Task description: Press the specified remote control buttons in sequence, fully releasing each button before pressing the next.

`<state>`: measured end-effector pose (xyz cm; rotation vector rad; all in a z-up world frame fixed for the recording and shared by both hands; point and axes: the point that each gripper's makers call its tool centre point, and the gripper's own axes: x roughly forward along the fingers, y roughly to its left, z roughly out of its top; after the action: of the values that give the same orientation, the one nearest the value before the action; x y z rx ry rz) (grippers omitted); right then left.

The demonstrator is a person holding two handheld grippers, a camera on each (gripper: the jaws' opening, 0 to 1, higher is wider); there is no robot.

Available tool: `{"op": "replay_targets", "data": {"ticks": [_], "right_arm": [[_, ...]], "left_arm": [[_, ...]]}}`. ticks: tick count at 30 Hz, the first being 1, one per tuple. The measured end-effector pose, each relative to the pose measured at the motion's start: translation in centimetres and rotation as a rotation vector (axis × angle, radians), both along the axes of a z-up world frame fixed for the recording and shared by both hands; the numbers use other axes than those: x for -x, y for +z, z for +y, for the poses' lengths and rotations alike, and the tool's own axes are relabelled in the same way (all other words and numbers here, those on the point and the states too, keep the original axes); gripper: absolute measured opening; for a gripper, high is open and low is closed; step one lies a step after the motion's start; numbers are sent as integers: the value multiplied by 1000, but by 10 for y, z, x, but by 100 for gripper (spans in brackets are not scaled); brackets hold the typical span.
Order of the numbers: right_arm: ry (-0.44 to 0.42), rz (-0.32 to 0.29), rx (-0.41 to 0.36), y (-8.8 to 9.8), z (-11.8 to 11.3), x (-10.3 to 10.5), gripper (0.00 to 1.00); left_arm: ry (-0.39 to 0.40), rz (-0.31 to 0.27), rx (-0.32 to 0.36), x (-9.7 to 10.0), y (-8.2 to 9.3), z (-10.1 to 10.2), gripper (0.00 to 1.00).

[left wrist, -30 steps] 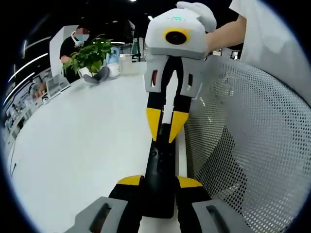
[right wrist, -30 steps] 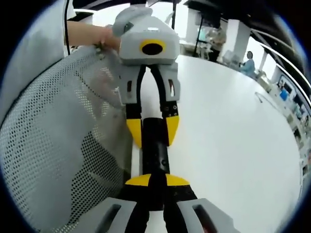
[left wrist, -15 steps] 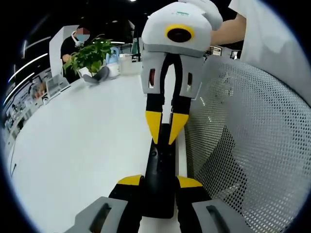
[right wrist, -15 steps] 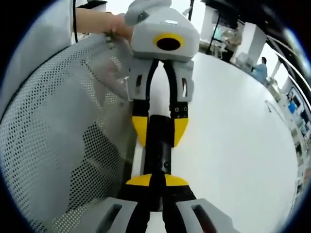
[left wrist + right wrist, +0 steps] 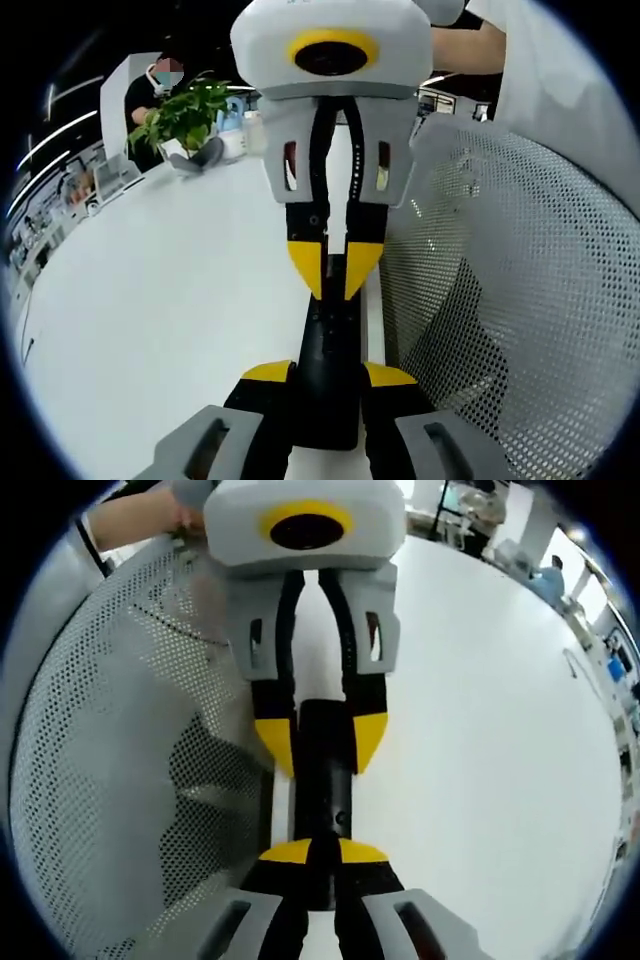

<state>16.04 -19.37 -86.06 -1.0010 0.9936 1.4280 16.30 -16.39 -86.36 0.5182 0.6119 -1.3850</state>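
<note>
Left gripper view: white table [image 5: 150, 300], mesh chair back [image 5: 520, 300], black remote control [image 5: 328, 360] clamped in left gripper [image 5: 328, 374].
Right gripper [image 5: 322, 852], tips nearly closed, poised over remote's far end [image 5: 322, 770]. Best pressed straight down on one button, then lifted fully clear; remote held level, steady.

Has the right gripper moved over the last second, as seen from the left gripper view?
Yes. The right gripper has come nearer along the remote, judged against the plant.
</note>
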Motion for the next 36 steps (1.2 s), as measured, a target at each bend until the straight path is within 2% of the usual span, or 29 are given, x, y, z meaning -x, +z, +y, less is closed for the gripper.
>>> {"op": "replay_targets", "data": {"ticks": [6, 8, 11, 13, 16, 25, 31, 36], "right_arm": [[-4, -23, 16, 0, -2, 0, 4], [-22, -31, -15, 1, -3, 0, 4], [-69, -24, -103, 2, -3, 0, 4], [-46, -33, -144, 3, -4, 0, 4], [-75, -34, -195, 3, -4, 0, 4], [-79, -81, -280, 4, -3, 1, 4], [-92, -88, -341, 5, -1, 1, 3], [-85, -93, -351, 6, 1, 1, 1]], "left_arm": [[1, 4, -5, 0, 0, 0, 25], [2, 4, -5, 0, 0, 0, 25], [2, 3, -4, 0, 0, 0, 25], [2, 3, -3, 0, 0, 0, 25], [2, 3, -3, 0, 0, 0, 25], [1, 2, -2, 0, 0, 0, 25], [1, 1, -2, 0, 0, 0, 25], [0, 1, -1, 0, 0, 0, 25]]}}
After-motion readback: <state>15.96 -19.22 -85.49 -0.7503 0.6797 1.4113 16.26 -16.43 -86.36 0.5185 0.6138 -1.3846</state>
